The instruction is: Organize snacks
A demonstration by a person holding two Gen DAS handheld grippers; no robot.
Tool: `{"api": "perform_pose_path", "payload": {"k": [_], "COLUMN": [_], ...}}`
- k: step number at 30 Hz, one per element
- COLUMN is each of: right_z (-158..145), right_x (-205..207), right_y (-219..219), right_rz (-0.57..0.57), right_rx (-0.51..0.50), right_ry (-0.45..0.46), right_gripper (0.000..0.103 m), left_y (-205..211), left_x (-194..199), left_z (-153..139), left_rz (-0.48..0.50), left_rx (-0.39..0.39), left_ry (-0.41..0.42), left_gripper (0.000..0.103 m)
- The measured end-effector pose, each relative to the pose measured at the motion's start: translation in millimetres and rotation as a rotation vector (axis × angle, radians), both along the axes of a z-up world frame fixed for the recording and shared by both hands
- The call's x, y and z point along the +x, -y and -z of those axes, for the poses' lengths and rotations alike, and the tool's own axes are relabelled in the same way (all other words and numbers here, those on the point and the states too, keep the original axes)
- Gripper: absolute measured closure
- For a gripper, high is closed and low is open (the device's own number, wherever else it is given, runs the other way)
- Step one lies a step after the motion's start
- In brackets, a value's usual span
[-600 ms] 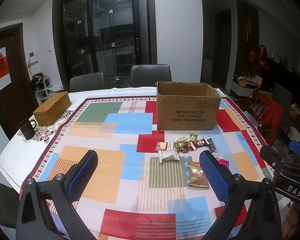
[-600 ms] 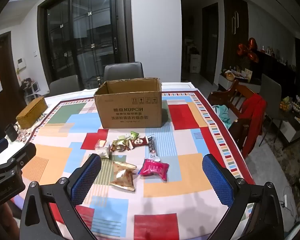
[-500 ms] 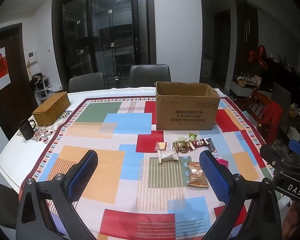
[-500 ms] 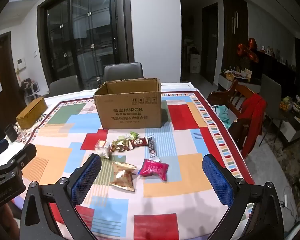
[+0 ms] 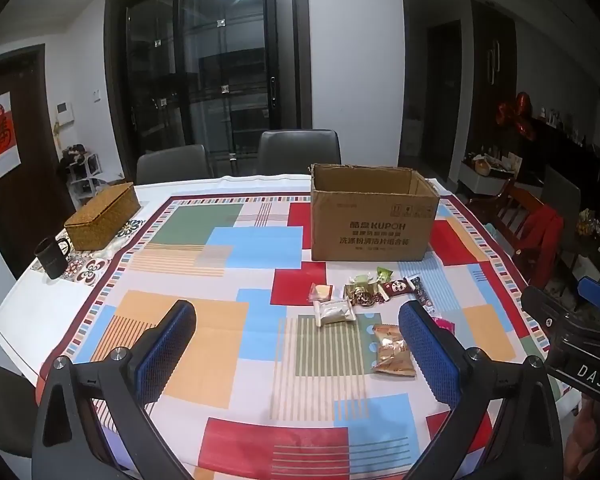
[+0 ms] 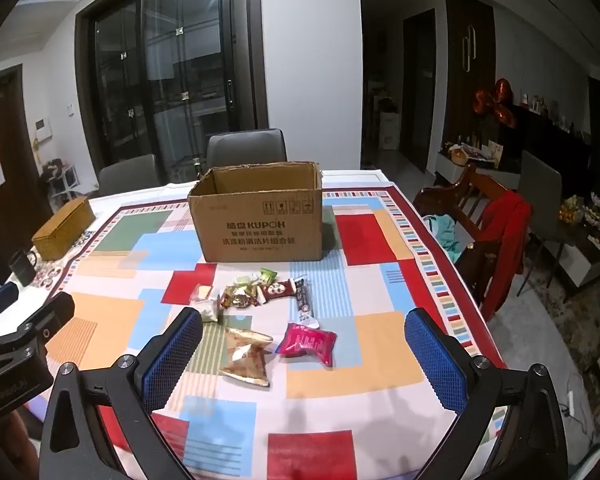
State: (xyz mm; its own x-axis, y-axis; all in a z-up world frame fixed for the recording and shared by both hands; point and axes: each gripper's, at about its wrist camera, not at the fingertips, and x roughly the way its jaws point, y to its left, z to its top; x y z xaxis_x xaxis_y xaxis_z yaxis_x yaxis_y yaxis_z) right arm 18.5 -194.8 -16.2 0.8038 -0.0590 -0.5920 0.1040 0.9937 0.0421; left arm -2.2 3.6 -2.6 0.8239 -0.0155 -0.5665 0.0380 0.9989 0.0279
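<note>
Both grippers are hovering with jaws spread, empty. The snacks (image 6: 260, 312) are lying mid-tabletop before the cardboard box (image 6: 260, 216); the pink packet (image 6: 308, 342) is sitting directly ahead of the right gripper (image 6: 304, 354), nearer than the left gripper (image 5: 296, 352).

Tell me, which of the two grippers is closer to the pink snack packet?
Right, likely. The pink snack packet lies between the right gripper's open fingers. The left gripper hovers farther left; there the packet peeks out beyond its right finger.
</note>
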Motion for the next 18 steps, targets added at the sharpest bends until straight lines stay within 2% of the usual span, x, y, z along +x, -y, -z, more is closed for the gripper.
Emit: {"api": "perform_pose_path", "payload": {"k": [18], "right_z": [-11], "right_x": [-1], "right_y": [4], "right_rz": [0.007], "right_rx": [-0.006], "right_ry": [0.013], "right_gripper": [0.001], "left_y": [-1], "left_x": [1], "left_z": [-9], "left_rz": [-0.012], "left_rx": [-0.005], "left_ry": [0.007], "left_gripper": [0.000]}}
